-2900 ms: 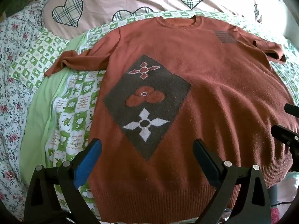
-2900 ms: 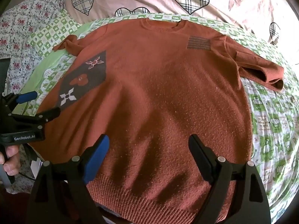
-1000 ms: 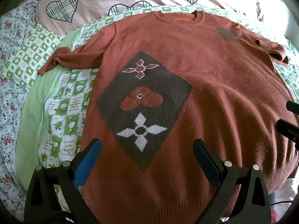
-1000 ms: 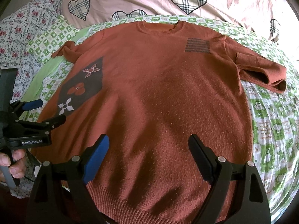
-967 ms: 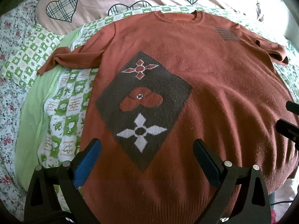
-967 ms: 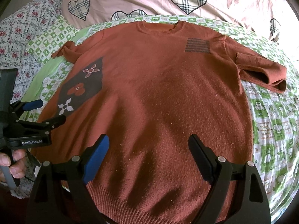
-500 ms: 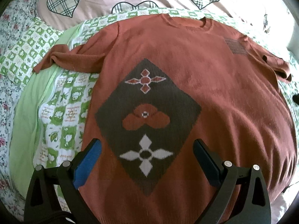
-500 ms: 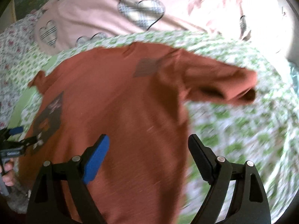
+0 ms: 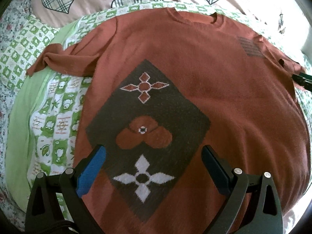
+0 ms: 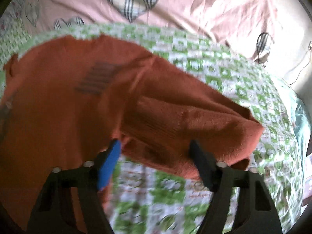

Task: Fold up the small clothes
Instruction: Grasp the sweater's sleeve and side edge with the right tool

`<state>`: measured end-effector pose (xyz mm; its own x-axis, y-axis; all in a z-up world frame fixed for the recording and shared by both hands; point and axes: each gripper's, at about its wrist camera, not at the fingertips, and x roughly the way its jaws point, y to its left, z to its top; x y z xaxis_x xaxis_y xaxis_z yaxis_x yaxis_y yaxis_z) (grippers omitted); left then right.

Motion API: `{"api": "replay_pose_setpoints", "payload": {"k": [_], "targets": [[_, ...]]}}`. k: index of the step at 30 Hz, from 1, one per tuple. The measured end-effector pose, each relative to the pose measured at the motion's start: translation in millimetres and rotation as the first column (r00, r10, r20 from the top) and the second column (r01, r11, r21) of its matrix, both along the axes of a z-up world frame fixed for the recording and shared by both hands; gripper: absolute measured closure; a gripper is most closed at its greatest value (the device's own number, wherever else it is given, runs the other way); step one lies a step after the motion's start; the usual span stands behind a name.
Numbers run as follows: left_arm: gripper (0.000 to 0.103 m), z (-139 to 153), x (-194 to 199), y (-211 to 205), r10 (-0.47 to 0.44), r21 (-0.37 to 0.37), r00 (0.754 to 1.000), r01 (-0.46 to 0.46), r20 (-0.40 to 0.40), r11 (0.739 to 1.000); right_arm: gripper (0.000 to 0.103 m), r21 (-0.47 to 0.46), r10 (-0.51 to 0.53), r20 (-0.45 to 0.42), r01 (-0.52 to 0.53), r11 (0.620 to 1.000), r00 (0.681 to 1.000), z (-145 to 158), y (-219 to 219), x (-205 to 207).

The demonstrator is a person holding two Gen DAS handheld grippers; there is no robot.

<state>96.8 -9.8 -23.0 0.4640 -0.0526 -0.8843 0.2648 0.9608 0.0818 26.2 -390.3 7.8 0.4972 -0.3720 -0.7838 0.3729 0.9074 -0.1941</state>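
Note:
A rust-orange short-sleeved sweater [image 9: 224, 89] lies flat, face up, on the bed, with a dark diamond patch [image 9: 148, 128] of flower shapes on its front. My left gripper [image 9: 154, 156] is open and empty, hovering over the patch. My right gripper [image 10: 156, 150] is open and empty, its fingers on either side of the lower edge of the sweater's right sleeve [image 10: 195, 120]. The sweater body [image 10: 54, 101] fills the left of the blurred right wrist view. The other sleeve [image 9: 66, 60] lies spread to the left. The right gripper's tip [image 9: 302, 79] shows at the far right edge.
A green-and-white checked quilt [image 9: 56, 105] lies under the sweater, also in the right wrist view [image 10: 224, 72]. A pink cover with plaid hearts [image 10: 175, 5] lies beyond the collar. A floral sheet [image 9: 11, 39] is at the far left.
My right gripper has swung right and forward, from over the sweater's hem to the right sleeve. My left gripper has moved forward and lower over the dark patch.

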Motion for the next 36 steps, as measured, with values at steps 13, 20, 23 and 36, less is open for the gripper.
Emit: {"api": "replay_pose_setpoints", "payload": {"k": [13,20,23,36], "targets": [[0.004,-10.0,11.1,-3.0,-0.013,-0.051,1.0,0.012,-0.019,0.999,0.097,0.25,-0.052,0.252,-0.013,0.968,0.966,37.9,9.1,25.3],[0.004,-4.9,9.6,17.9,0.001,-0.139,0.999,-0.007,-0.039,0.99,0.097,0.413,0.021,0.355,-0.177,0.893,0.934,35.6,87.6,102.0],[0.004,-3.5,11.1,30.2,0.01,-0.199,0.999,-0.021,-0.052,0.98,0.097,0.46,0.07,0.386,-0.257,0.85,0.92,31.5,132.5,134.7],[0.004,1.7,47.6,72.7,0.041,-0.348,0.998,-0.058,-0.056,0.936,0.092,0.586,0.224,0.316,-0.375,0.718,0.922,-26.3,230.8,227.0]]}}
